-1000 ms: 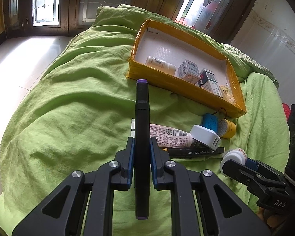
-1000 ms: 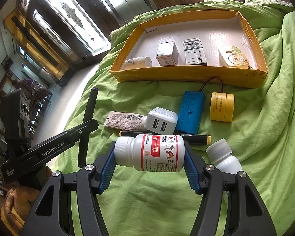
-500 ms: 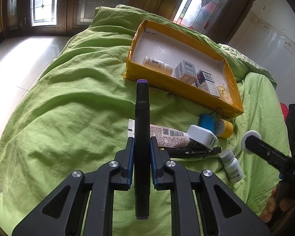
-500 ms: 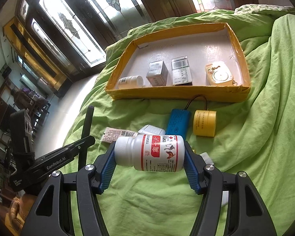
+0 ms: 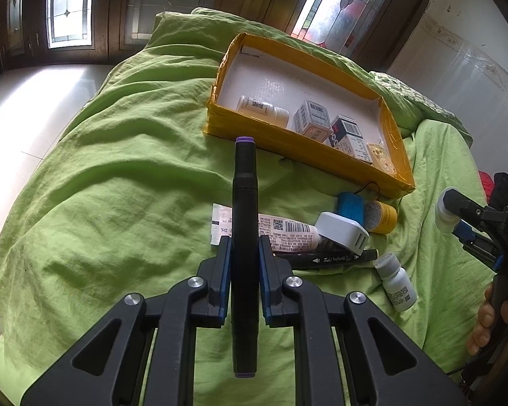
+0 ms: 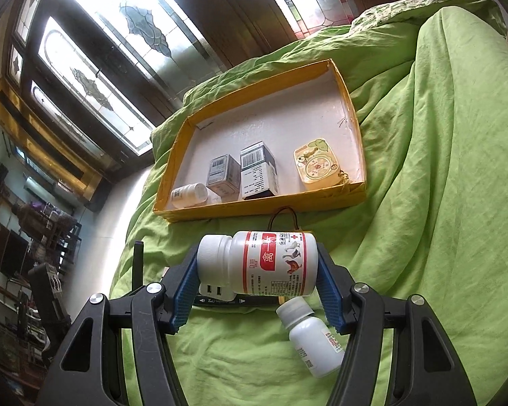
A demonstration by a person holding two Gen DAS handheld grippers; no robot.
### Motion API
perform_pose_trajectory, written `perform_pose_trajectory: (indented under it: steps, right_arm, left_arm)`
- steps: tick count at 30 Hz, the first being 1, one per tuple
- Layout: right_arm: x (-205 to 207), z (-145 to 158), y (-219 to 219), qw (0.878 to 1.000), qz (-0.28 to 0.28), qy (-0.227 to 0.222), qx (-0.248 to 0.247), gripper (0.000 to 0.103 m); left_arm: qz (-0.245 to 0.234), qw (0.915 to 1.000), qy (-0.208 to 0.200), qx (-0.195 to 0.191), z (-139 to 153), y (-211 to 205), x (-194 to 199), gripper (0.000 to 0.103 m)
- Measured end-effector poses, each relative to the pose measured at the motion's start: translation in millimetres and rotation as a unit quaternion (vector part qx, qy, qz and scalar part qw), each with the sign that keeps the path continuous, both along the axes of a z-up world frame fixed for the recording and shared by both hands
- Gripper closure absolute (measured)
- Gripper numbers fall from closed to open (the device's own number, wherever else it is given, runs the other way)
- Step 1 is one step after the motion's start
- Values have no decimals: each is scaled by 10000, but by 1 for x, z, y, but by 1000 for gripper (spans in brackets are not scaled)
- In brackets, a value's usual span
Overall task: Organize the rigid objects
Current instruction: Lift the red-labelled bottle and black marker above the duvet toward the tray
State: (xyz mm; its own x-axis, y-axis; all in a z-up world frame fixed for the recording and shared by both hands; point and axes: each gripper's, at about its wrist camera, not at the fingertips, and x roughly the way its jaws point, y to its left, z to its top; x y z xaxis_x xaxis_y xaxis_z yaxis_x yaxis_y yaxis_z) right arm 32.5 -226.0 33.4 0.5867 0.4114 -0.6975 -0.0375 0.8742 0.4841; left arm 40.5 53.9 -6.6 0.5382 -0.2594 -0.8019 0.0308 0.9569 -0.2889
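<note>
My left gripper (image 5: pixel 243 250) is shut on a black marker with purple ends (image 5: pixel 244 203), held upright along the fingers above the green bedcover. My right gripper (image 6: pixel 257 270) is shut on a white pill bottle with a red label (image 6: pixel 271 262), gripped sideways and lifted over the loose items. In the left wrist view the right gripper (image 5: pixel 457 216) shows at the right edge with the bottle's cap. The yellow box (image 5: pixel 304 155) (image 6: pixel 254 206) lies beyond, holding a small bottle (image 6: pixel 189 194), two cartons (image 6: pixel 240 172) and a yellow tin (image 6: pixel 318 164).
On the cover before the box lie a tube (image 5: pixel 288 233), a white charger (image 5: pixel 342 233), a black pen (image 5: pixel 328 257), a blue battery pack (image 5: pixel 350 206), a yellow jar (image 5: pixel 381 215) and a small white bottle (image 5: pixel 396 282) (image 6: pixel 315 338). Floor lies left of the bed.
The right gripper has risen and rolled with the bottle, moving toward the box. The small white bottle now lies uncovered on the cover. The left gripper has kept still.
</note>
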Motion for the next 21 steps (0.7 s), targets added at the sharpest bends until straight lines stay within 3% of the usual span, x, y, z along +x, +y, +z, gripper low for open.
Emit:
perform_pose_trajectory:
  steps: [12,21]
  right_arm:
    - [6,11,5,9999,103,-83,77,45]
    - [21,25,3,9996,60,-207,187,45]
  left_arm:
    - [-10,10000,-16,30,0,0,0,91]
    - [-63,9999,29,-155,9,-4,5,91]
